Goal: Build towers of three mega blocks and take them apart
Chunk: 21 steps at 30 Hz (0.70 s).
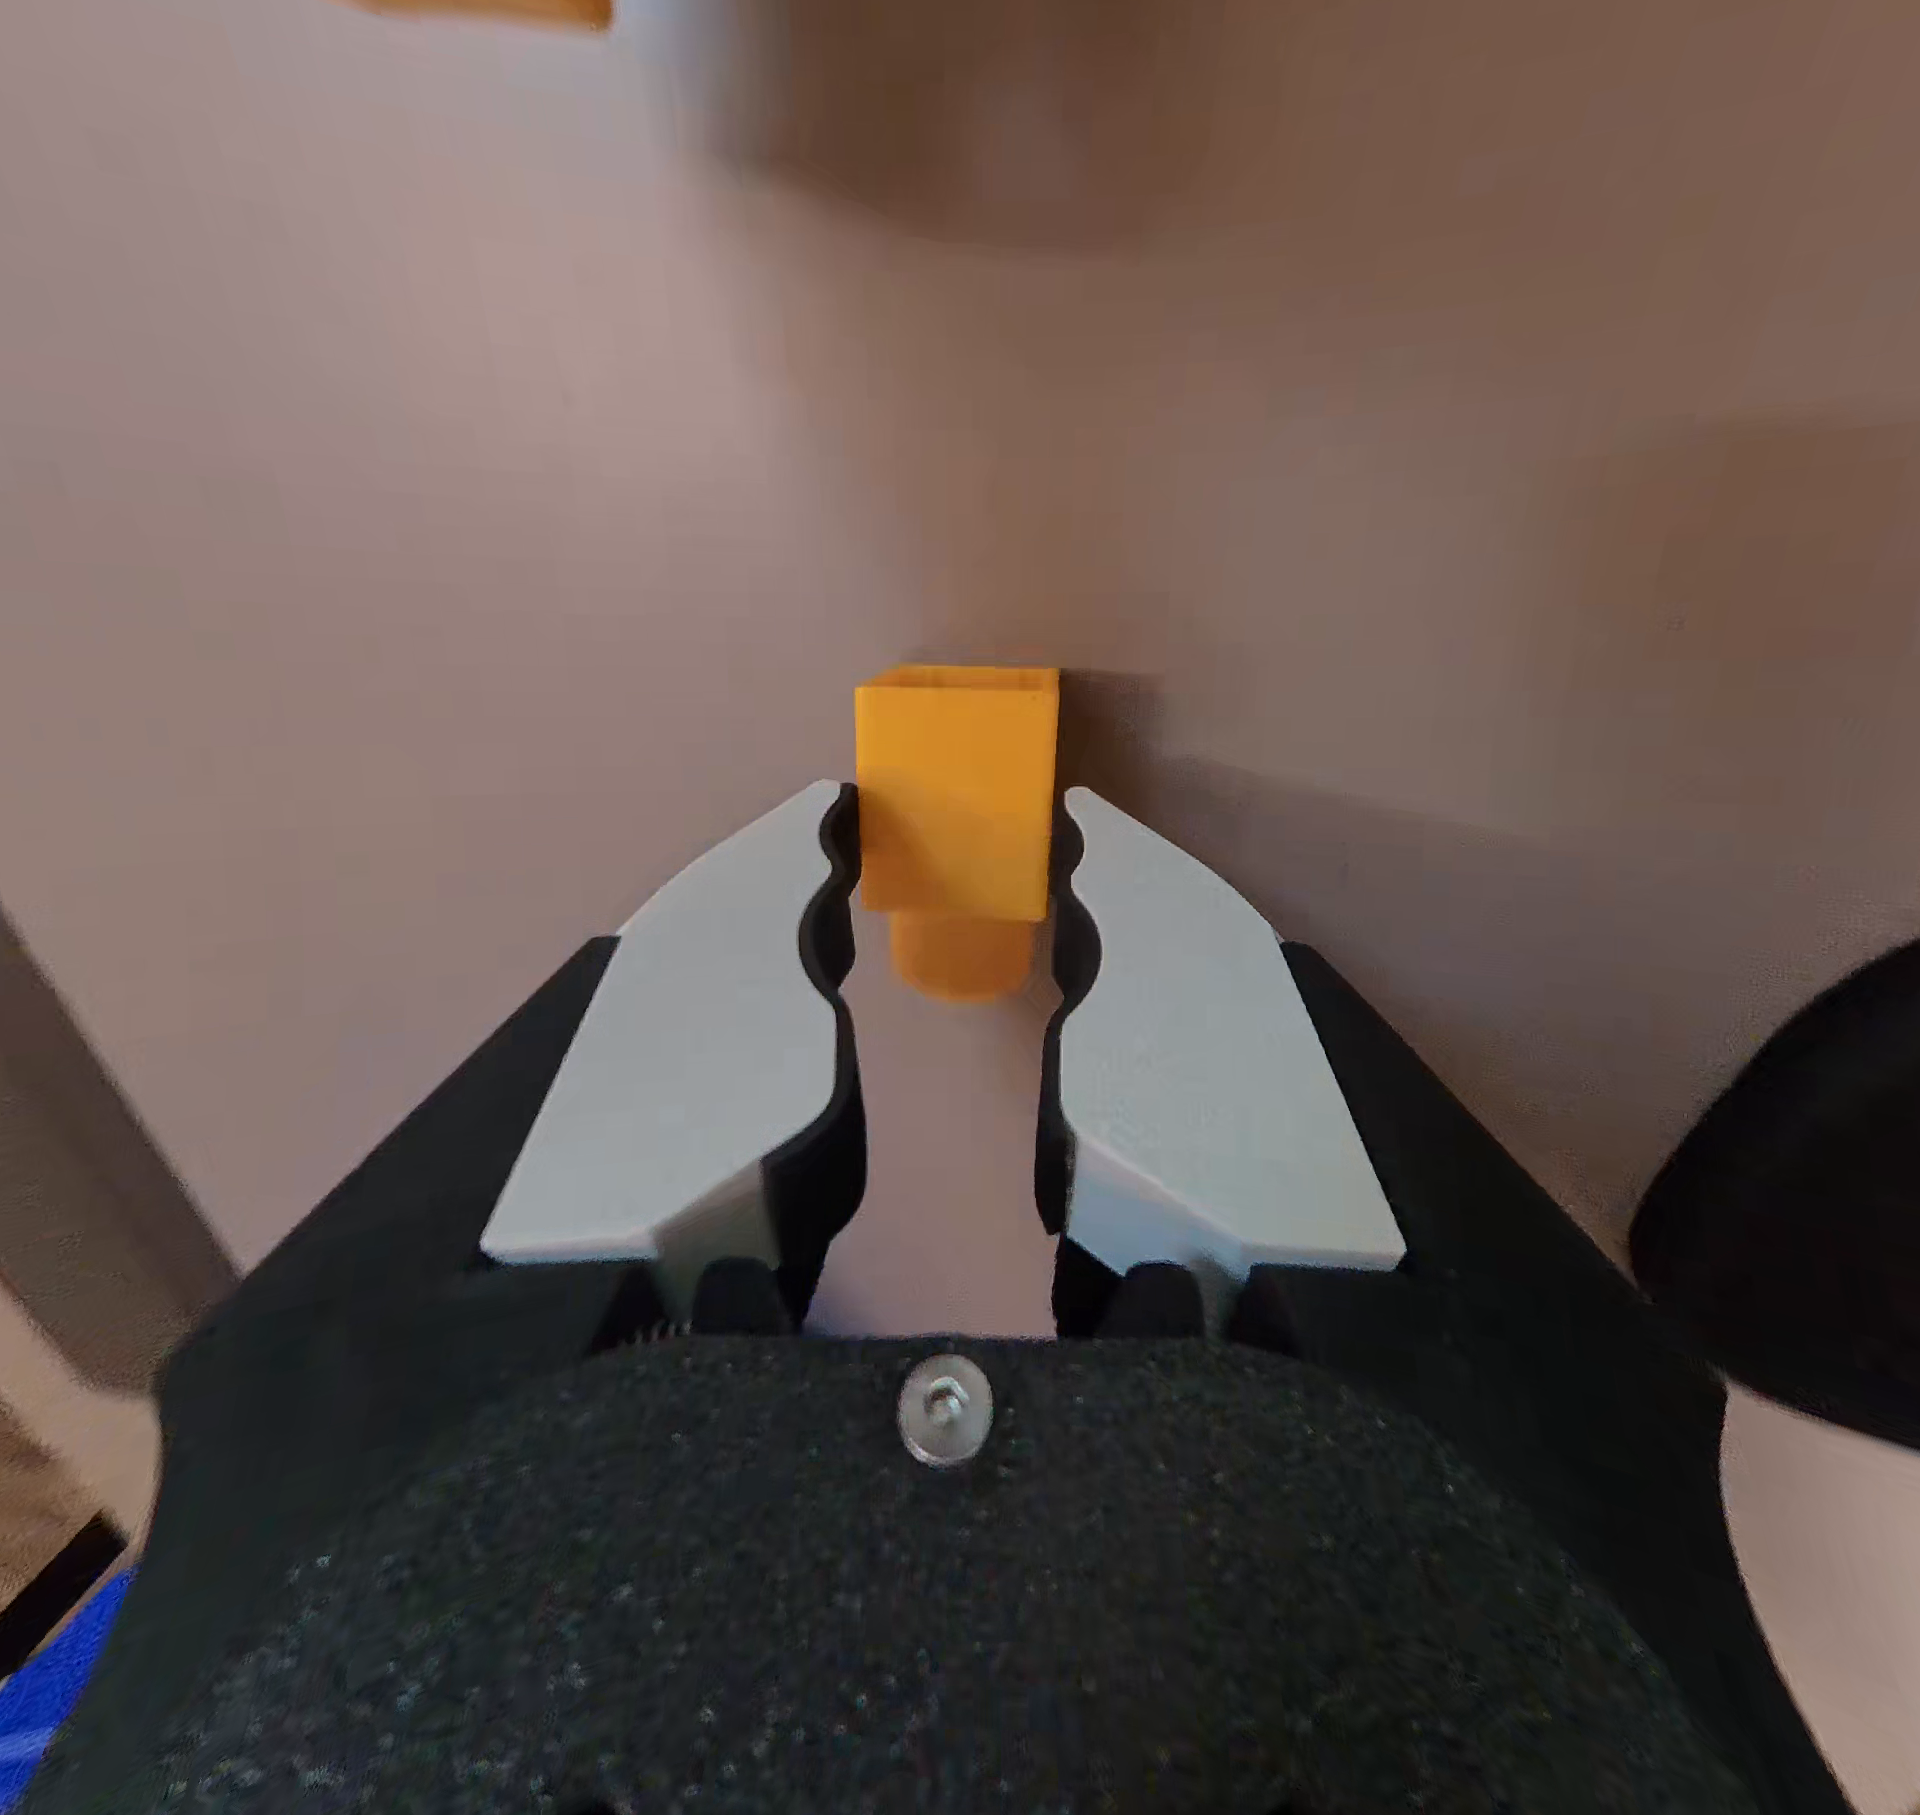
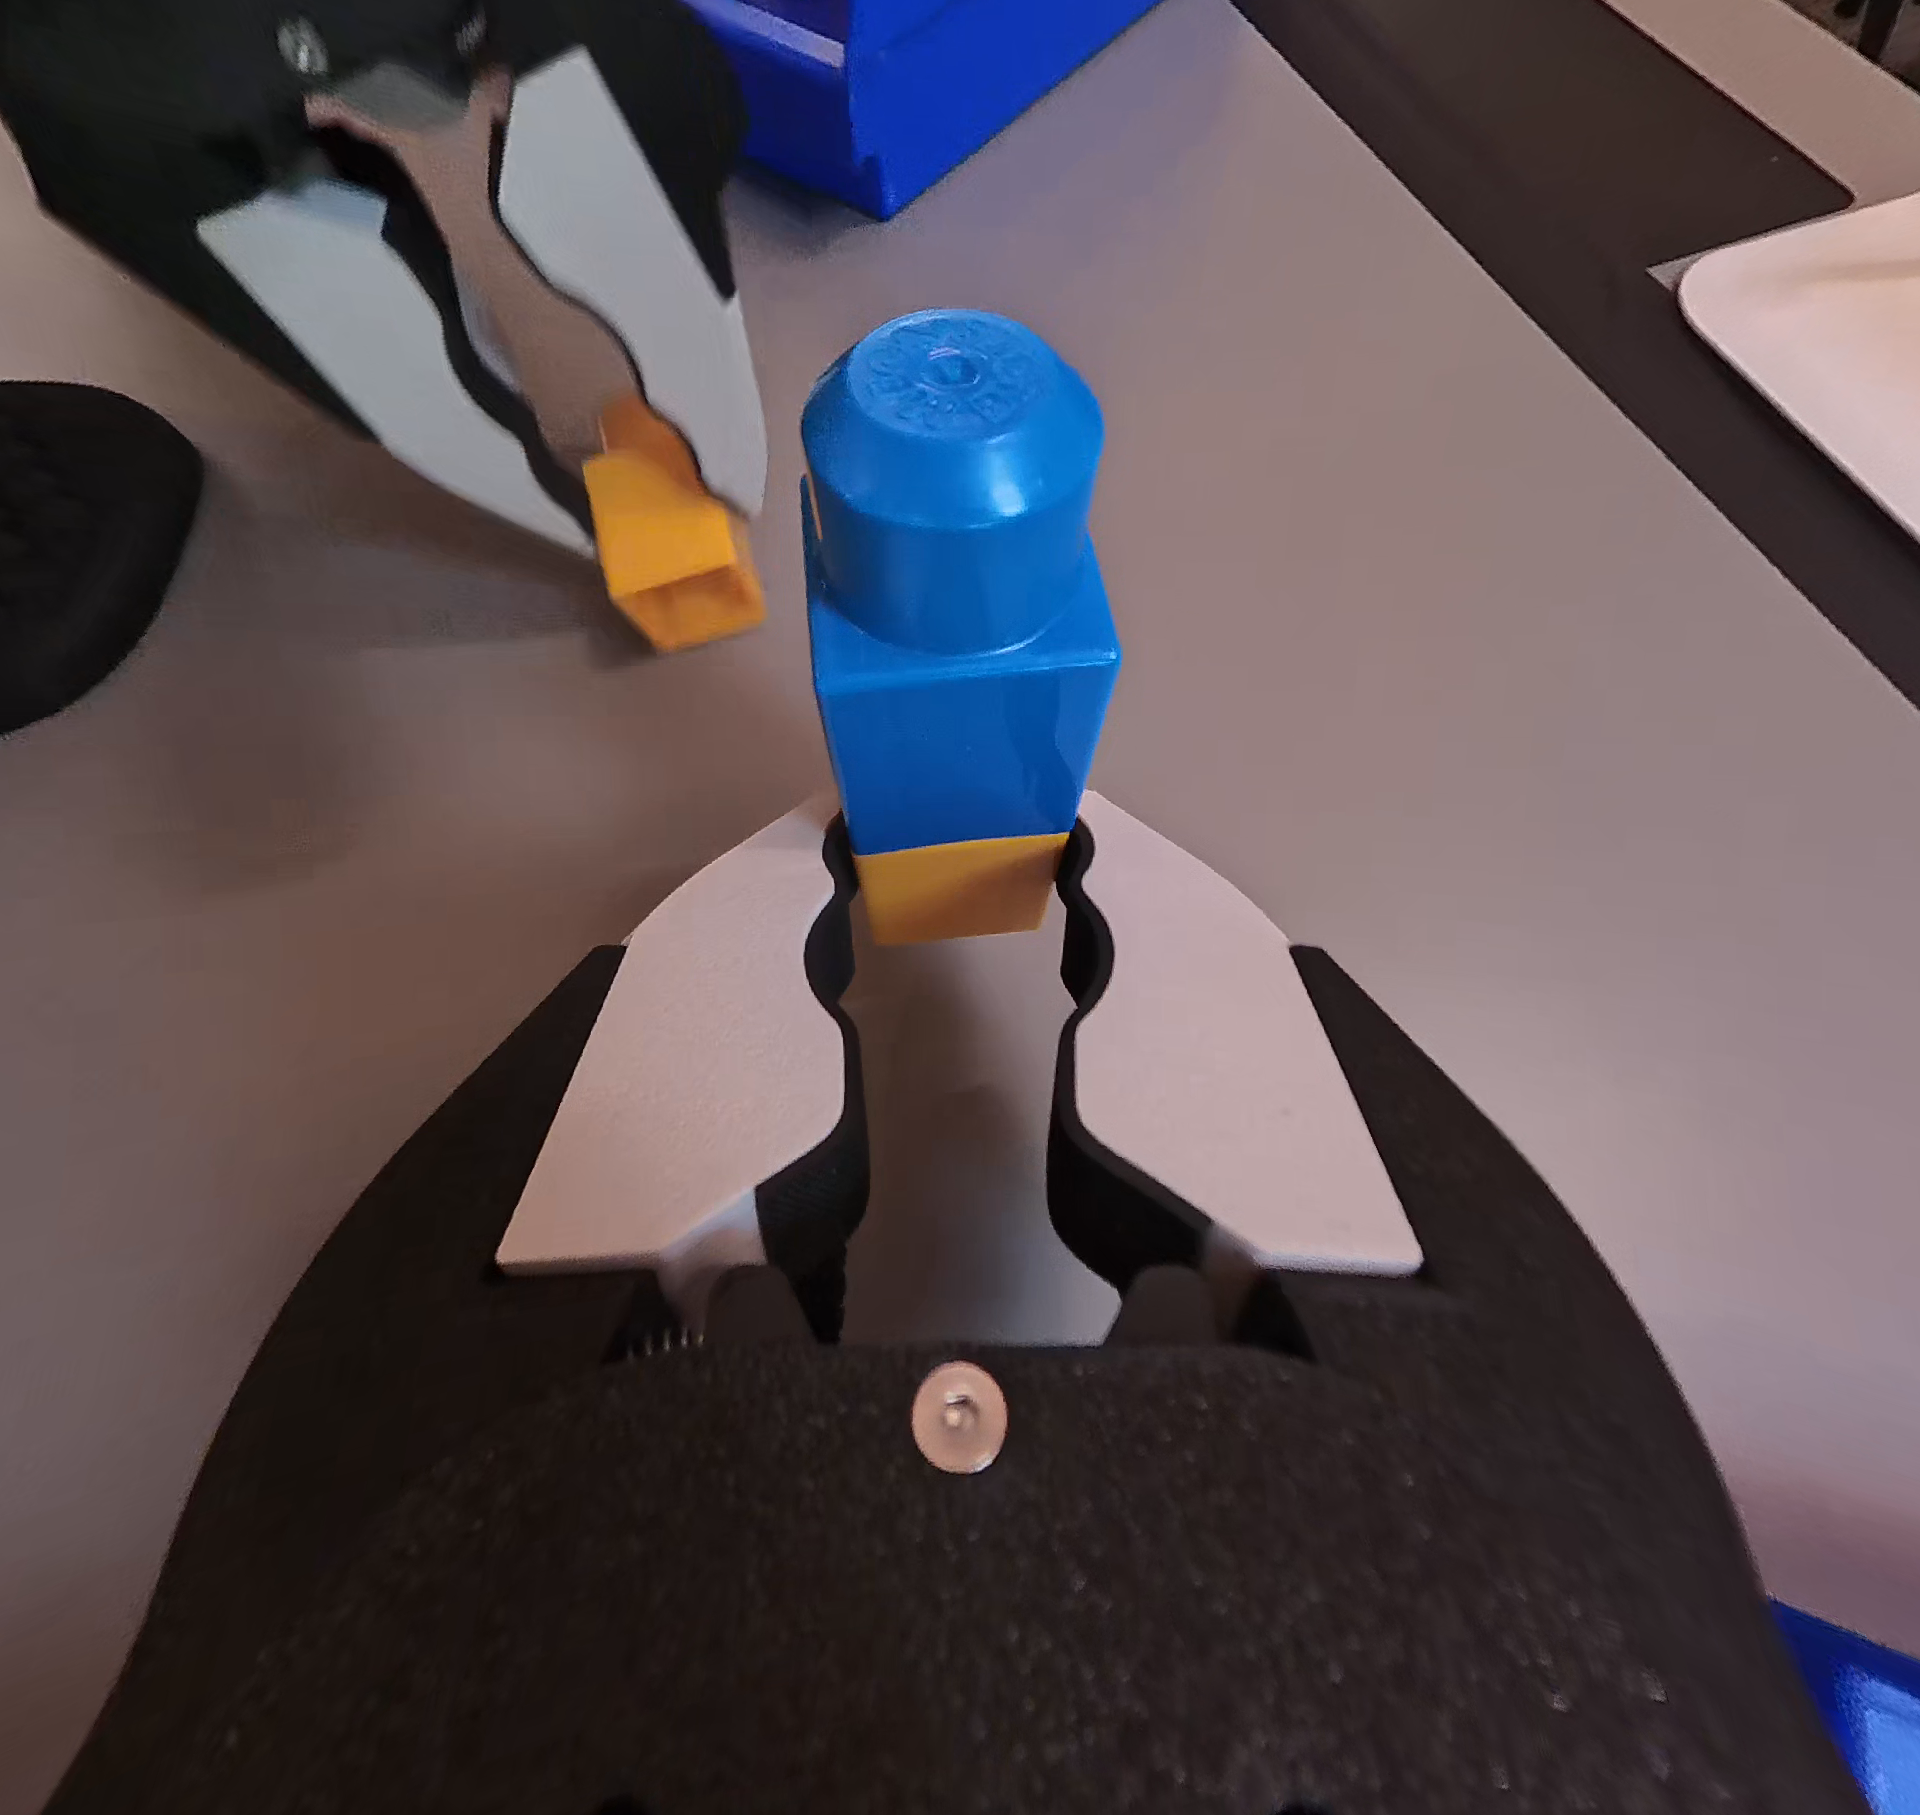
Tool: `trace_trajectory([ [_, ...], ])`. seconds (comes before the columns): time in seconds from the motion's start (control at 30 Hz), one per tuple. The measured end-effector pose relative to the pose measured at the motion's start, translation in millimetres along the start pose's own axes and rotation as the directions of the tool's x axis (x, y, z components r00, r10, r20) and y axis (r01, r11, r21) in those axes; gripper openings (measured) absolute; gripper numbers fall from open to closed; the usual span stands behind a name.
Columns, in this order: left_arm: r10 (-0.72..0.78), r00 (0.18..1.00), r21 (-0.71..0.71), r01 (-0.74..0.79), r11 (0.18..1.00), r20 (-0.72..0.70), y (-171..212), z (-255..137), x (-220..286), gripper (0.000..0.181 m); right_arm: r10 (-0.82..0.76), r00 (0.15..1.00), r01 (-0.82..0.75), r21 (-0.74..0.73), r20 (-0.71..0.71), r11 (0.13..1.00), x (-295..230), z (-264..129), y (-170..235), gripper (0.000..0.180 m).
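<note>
My left gripper (image 1: 958,830) is shut on a single orange-yellow block (image 1: 951,809), its open underside pointing away from the camera and its stud toward it, close above the grey table. It also shows in the right wrist view (image 2: 665,487), holding that block (image 2: 675,560) tilted just over the table, left of the stack. My right gripper (image 2: 956,877) is shut on the yellow bottom block (image 2: 956,892) of a two-block stack. A blue block (image 2: 961,643) with a round stud sits on top of it and stands upright.
A blue bin (image 2: 966,51) holding red and yellow blocks stands at the back of the grey table (image 2: 1351,726). A black mat (image 2: 1507,72) and a white pad (image 2: 1829,352) lie at the right. A dark round object (image 2: 73,539) lies at the left edge. Across from one pair of fingers to the other is roughly 12 cm.
</note>
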<state>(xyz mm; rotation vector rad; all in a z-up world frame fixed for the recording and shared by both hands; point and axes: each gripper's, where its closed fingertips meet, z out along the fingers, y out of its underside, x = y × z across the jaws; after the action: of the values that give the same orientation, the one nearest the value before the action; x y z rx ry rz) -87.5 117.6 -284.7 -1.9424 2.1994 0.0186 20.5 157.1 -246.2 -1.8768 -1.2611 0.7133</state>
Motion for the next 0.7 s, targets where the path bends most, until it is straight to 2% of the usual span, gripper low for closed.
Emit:
trace_trajectory([
  [0.1, -0.005, 1.0, 0.085, 0.005, 0.996, 0.007, -15, 7, 2, 0.036, 0.011, 1.0, -0.011, -0.004, -0.007, 1.0, 6, -1, 4, 0.037],
  [0.23, -0.1, 0.995, 0.23, 0.099, 0.968, -0.008, -17, -1, -2, 0.053, 0.021, 1.0, -0.021, -0.009, -0.008, 1.0, 8, -1, 8, 0.037],
  [0.33, -0.19, 0.979, 0.367, 0.203, 0.908, -0.074, -10, -3, 2, 0.059, 0.019, 1.0, -0.019, -0.004, -0.009, 1.0, 8, -2, 6, 0.037],
  [0.43, -0.219, 0.971, 0.427, 0.239, 0.872, -0.095, 7, 10, 10, 0.06, 0.025, 1.0, -0.025, 0.005, -0.002, 1.0, 7, -1, 5, 0.037],
  [0.57, -0.278, 0.955, 0.531, 0.287, 0.797, -0.099, 9, 12, 5, 0.049, 0.03, 1.0, -0.03, 0.002, 0.01, 1.0, 4, 2, 6, 0.037],
  [0.63, -0.266, 0.961, 0.532, 0.266, 0.804, -0.079, 6, 12, 3, 0.029, 0.027, 0.999, -0.027, -0.006, 0.02, 1.0, 2, 5, 7, 0.037],
  [0.7, -0.259, 0.965, 0.496, 0.25, 0.832, -0.053, 8, 8, -1, 0.029, 0.018, 0.999, -0.017, -0.022, 0.033, 1.0, -2, 7, 10, 0.037],
])
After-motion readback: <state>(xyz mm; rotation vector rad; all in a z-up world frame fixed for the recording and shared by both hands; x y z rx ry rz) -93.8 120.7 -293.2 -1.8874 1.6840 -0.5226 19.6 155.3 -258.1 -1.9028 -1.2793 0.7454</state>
